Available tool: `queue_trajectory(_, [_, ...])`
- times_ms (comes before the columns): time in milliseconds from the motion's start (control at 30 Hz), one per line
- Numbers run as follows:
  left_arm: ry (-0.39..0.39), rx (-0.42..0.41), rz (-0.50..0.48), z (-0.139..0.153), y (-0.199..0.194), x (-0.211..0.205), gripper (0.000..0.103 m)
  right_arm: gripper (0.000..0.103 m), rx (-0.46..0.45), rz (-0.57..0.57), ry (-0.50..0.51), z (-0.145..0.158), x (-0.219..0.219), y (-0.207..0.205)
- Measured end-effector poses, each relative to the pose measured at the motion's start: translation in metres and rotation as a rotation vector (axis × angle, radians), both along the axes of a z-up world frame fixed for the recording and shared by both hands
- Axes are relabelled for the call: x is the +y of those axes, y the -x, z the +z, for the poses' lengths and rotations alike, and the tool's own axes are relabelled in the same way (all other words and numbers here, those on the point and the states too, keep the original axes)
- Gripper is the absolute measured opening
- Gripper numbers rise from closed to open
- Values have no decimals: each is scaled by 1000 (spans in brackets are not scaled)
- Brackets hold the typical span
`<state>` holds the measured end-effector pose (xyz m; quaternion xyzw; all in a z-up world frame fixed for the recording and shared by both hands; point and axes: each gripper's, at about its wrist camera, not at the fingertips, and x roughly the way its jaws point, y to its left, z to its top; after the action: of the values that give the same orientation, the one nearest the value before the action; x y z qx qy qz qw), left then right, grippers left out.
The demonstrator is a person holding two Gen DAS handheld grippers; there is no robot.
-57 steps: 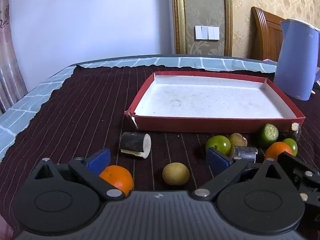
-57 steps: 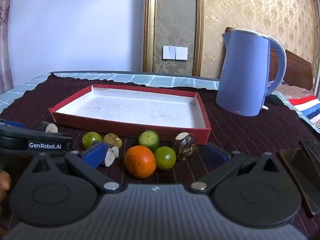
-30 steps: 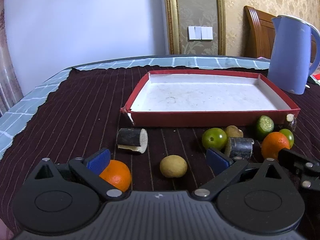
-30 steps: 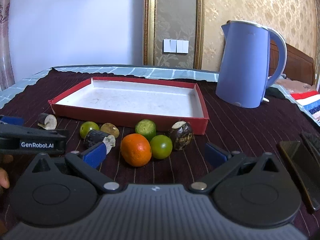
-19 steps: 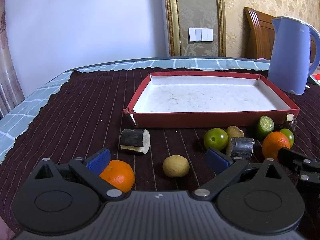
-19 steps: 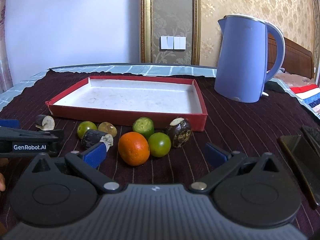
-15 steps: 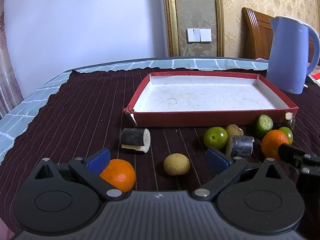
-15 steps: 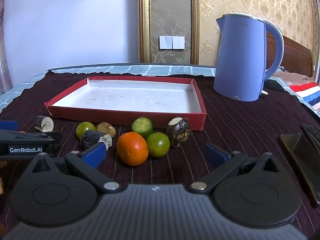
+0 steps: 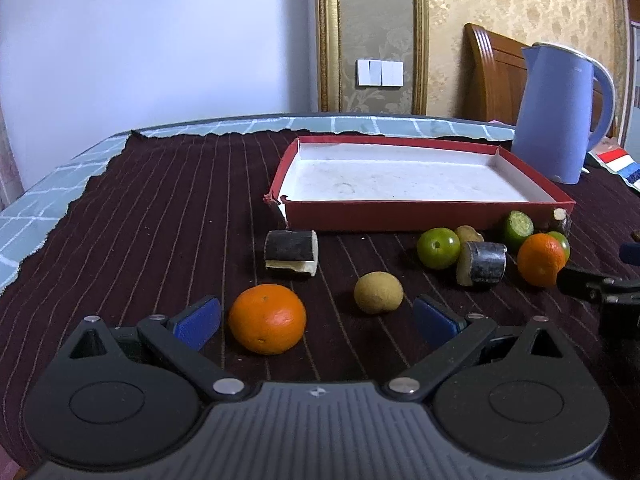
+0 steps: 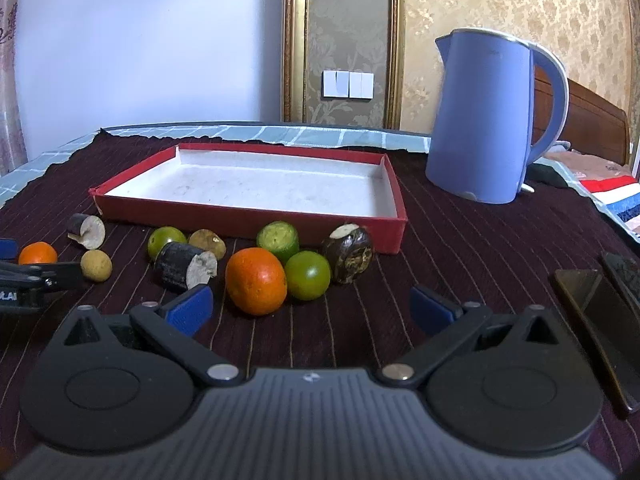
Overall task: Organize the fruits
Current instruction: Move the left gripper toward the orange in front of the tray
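black ribbed gripper body (image 9: 316,432), round pivot discs, silver rivets, black linkage arms, blue pads (image 10: 188,309) on jaws

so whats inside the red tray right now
Nothing: the shallow red cardboard tray shows only its bare, slightly stained white floor. All the fruit lies outside on the dark striped cloth. Its near wall hides a thin strip of floor.

Both cams sit low over the table, just behind their own jaws, looking level toward the far wall. The left one is off to the left, close to an orange (image 9: 267,319) and a cut chunk (image 9: 291,253), with the tray (image 9: 428,216) ahead and the kettle (image 9: 558,114) far right. The right one sits further right, so the kettle (image 10: 486,120) looks nearer. Both catch the tray (image 10: 248,216) and the fruit row in front of it.
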<state>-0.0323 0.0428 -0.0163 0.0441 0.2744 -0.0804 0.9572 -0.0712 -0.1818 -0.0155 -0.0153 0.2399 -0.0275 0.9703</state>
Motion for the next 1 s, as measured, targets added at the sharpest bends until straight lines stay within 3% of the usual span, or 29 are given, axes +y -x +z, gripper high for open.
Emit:
queue_trajectory(100, [-16,-10,1,-2,1,0,103,103,-1,3,-1,-1,0,1])
queue_trajectory(233, [27,20,-32,-1,-2,1,103,103,3,12,0,-3,1,0])
queue_trajectory(500, [45,3,-40,4,-2,27,102,103,-8,38,12,-2,7,5])
queue_trajectory(700, [5,13,-15,-2,-7,30,102,103,3,29,2,-5,5,3])
queue_trajectory(1000, [10,58,47,-12,-23,31,65,103,2,32,14,-7,5,2])
